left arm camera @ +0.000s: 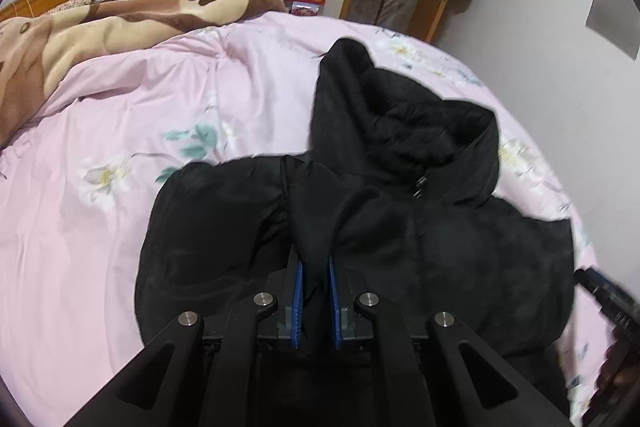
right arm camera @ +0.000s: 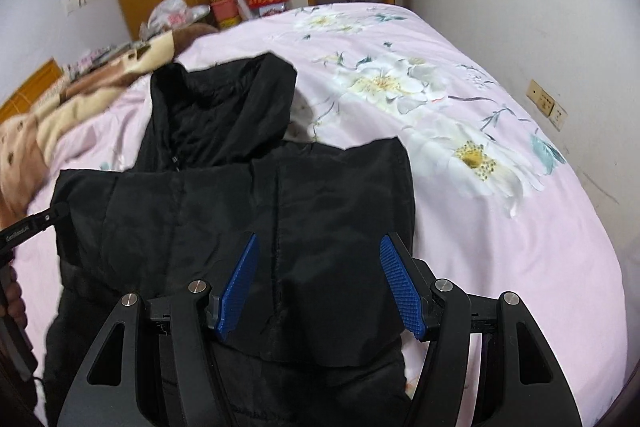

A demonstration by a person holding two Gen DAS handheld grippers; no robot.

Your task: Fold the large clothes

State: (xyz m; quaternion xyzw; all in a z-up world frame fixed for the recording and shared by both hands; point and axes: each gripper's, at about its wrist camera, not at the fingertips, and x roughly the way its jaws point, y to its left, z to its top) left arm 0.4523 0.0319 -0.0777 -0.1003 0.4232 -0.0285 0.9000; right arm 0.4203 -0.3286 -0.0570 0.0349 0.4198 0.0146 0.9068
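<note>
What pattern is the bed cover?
Pink with white flowers, clearest in the right wrist view.

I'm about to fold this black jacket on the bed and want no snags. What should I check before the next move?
1. Left claw shut on a pinch of the black jacket: ok.
2. Right claw open above the fabric: ok.
3. Hood spread flat: ok.
4. Pink bedspread bare beside the jacket: ok.
5. Jacket's lower hem straight: cannot tell.
</note>
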